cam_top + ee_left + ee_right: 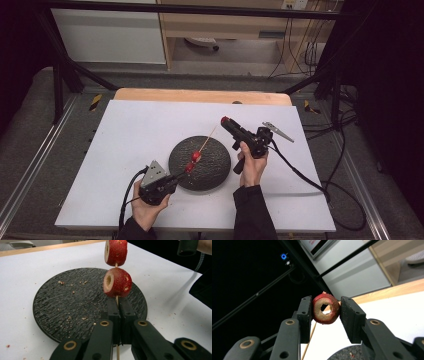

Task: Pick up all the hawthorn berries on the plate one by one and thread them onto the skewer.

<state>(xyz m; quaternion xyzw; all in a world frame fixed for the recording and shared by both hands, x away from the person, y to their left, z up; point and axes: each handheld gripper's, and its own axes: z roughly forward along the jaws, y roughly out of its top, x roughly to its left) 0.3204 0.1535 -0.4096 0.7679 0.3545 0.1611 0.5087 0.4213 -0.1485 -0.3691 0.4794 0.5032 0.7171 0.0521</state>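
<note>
Left gripper (119,312) sits low over the rough, round slate plate (62,305), jaws clamped on a thin wooden skewer (116,298) carrying two cored hawthorn fruits (117,282). Right gripper (325,311), raised and tilted upward, pinches a ring-shaped cored hawthorn (325,308).

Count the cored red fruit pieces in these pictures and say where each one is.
3. Two cored red fruit pieces sit threaded on the thin wooden skewer, the upper piece above the lower piece; the third piece is clamped in the right gripper.

Black tools (186,169), brass rivets, dark sleeves (252,212)
</note>
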